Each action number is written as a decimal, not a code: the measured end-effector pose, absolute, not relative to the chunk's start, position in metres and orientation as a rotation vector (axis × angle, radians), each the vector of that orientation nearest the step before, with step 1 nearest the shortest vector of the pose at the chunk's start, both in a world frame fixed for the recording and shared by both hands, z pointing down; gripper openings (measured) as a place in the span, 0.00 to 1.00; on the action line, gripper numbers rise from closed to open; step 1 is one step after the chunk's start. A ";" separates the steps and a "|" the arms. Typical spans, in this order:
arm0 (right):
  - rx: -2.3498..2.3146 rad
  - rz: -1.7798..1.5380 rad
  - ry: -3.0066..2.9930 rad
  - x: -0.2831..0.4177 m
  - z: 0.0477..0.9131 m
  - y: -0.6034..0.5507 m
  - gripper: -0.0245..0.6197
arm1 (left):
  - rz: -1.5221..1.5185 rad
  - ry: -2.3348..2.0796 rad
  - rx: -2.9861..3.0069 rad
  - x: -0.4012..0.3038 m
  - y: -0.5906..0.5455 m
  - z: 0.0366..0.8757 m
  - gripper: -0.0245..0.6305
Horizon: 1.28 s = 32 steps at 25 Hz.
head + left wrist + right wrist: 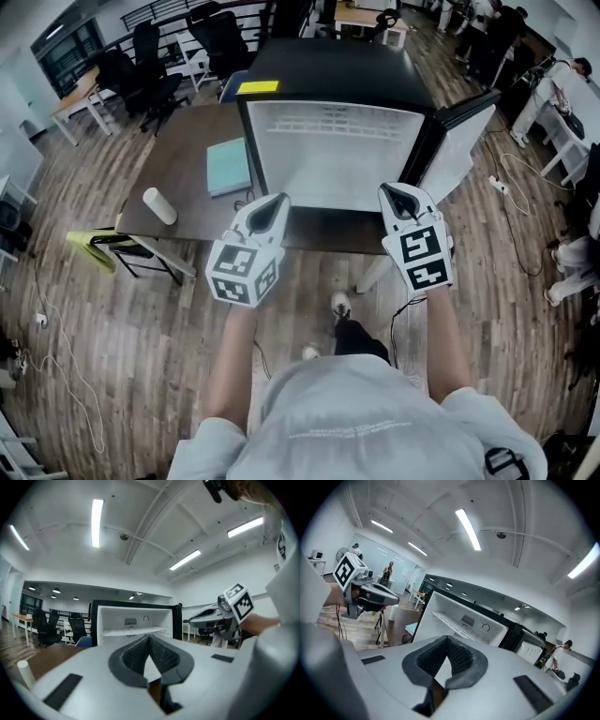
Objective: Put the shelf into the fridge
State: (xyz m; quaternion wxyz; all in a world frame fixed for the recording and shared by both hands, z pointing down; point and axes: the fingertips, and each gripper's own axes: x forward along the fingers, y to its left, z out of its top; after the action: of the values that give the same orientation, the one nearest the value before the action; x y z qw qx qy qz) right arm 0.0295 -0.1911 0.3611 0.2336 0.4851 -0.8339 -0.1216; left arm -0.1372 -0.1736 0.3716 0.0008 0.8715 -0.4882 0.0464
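L gripper [149, 640] closed; shelf [133, 631] in fridge [112, 618]

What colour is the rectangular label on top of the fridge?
Yellow. The label shows best in the head view, on the black top of the fridge.

We look down on a wood-plank floor [103, 394] bearing a dark brown table [178, 169]. Behind it we see black office chairs [155, 70], a light wooden desk [80, 94] and dark window panes [70, 47]. Cables [56, 370] trail over the floor at left. In the left gripper view, long tube lights [97, 522] cross a white ceiling [154, 517].
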 end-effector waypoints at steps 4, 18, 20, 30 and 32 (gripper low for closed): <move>1.338 -0.359 -2.315 0.031 0.348 -0.165 0.06 | 0.133 -1.551 2.768 -0.141 -0.148 0.361 0.07; 1.345 -0.403 -2.344 0.029 0.322 -0.137 0.06 | 0.198 -1.624 2.903 -0.127 -0.119 0.322 0.07; 1.345 -0.401 -2.344 0.030 0.322 -0.136 0.06 | 0.198 -1.626 2.902 -0.127 -0.120 0.322 0.07; 1.332 -0.395 -2.346 0.027 0.327 -0.139 0.06 | 0.208 -1.635 2.867 -0.132 -0.124 0.333 0.07; 1.325 -0.396 -2.347 0.026 0.327 -0.141 0.06 | 0.209 -1.634 2.860 -0.132 -0.125 0.334 0.07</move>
State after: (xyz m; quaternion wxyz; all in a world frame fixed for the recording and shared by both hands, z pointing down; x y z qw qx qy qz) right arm 0.0257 -0.1405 0.3275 0.2069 0.4759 -0.8429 -0.1421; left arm -0.1317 -0.1251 0.3338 -0.0797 0.8638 -0.4935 0.0630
